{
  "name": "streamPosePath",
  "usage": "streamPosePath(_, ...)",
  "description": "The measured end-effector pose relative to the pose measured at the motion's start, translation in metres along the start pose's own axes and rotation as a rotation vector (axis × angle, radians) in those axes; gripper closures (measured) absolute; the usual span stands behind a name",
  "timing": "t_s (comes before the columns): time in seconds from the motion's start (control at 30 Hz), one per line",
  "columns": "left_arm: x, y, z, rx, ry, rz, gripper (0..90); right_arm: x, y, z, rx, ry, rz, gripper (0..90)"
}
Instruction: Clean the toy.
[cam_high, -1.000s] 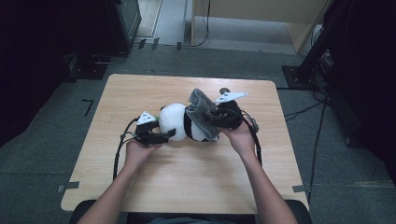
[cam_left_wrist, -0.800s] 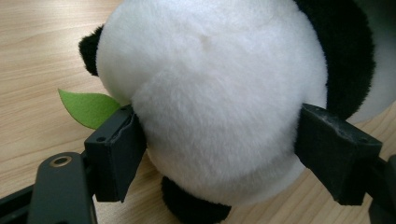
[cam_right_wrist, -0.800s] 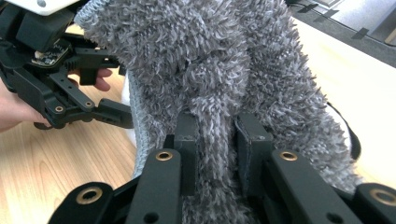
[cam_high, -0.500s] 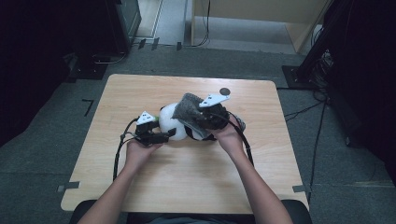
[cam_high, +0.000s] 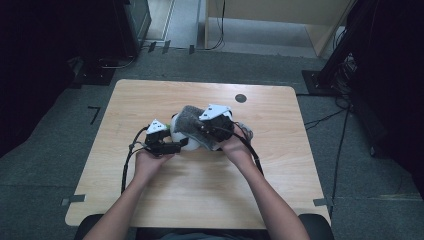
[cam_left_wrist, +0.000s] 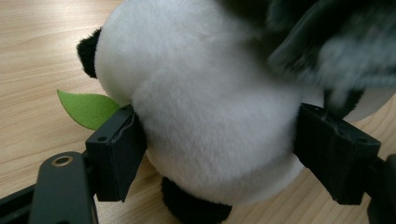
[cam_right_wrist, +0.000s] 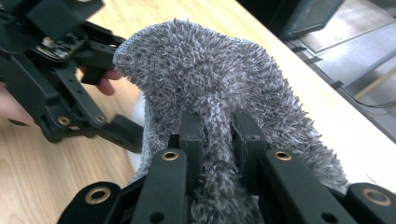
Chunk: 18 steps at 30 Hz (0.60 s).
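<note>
- Table (cam_high: 150, 200), pale wood, spans the middle of the high view; a person's forearms enter from the bottom edge.
- Left gripper (cam_high: 172, 148) sits left of centre, its jaws spread wide and pressed on either side of the panda (cam_left_wrist: 205, 116), a white plush with black ears.
- Leaf (cam_left_wrist: 86, 108), green felt, pokes out at mid-left of the left gripper view, beside the panda.
- Sock (cam_right_wrist: 224, 88), fuzzy grey, drapes over the panda at centre.
- Right gripper (cam_high: 205, 131), just right of centre, has just been closing; its jaws pinch a fold of sock.
</note>
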<state>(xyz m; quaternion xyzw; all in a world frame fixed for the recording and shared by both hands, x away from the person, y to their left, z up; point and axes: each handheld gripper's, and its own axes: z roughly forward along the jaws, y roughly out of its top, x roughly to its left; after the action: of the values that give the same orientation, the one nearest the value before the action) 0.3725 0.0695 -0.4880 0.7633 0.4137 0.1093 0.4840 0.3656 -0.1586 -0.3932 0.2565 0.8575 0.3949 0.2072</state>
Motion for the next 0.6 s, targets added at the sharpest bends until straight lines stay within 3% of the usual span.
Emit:
streamPosePath(0.4,0.000,0.000,0.000,0.003,0.001,0.001,19.8,0.022,0.011,0.029,0.028,0.066,-0.043,75.6)
streamPosePath(0.5,0.000,0.000,0.000,-0.001,-0.002,0.001,20.3,0.021,0.010,0.033,0.007,0.061,-0.030,62.9)
streamPosePath(0.6,-0.001,0.000,0.000,0.000,-0.004,-0.004,21.7,0.018,0.011,0.036,-0.024,0.048,-0.023,57.4)
